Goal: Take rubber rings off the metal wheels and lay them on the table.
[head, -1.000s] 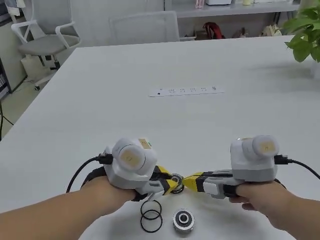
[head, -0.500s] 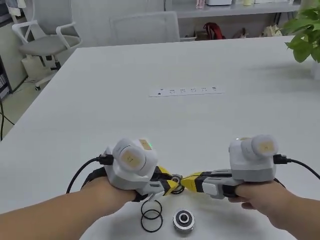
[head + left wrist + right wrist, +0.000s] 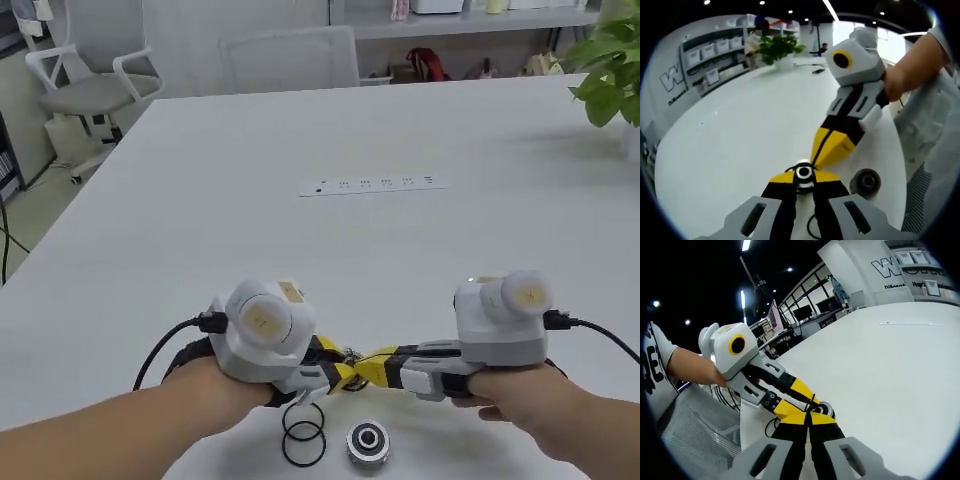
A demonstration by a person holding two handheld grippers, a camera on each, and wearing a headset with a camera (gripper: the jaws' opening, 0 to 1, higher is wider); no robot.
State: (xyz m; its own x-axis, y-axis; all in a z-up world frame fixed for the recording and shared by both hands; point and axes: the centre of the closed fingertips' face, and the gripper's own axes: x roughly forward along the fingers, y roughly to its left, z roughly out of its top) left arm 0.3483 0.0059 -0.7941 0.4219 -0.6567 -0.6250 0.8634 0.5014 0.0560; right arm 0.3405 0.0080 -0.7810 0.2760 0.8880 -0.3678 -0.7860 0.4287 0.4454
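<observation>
A: Holding anything, that left gripper [image 3: 333,368]?
B: Yes. Its yellow jaws pinch a small metal wheel [image 3: 803,171] over the near part of the table [image 3: 300,250].
A: And the rubber rings [image 3: 303,430]?
B: Two black ones lie on the table, touching each other, just near of the left gripper. A second wheel [image 3: 367,440] sits just right of them.
A: The right gripper [image 3: 810,416]?
B: Jaws pressed together, tips at the held wheel's edge. Whether they catch a ring, I cannot tell.
</observation>
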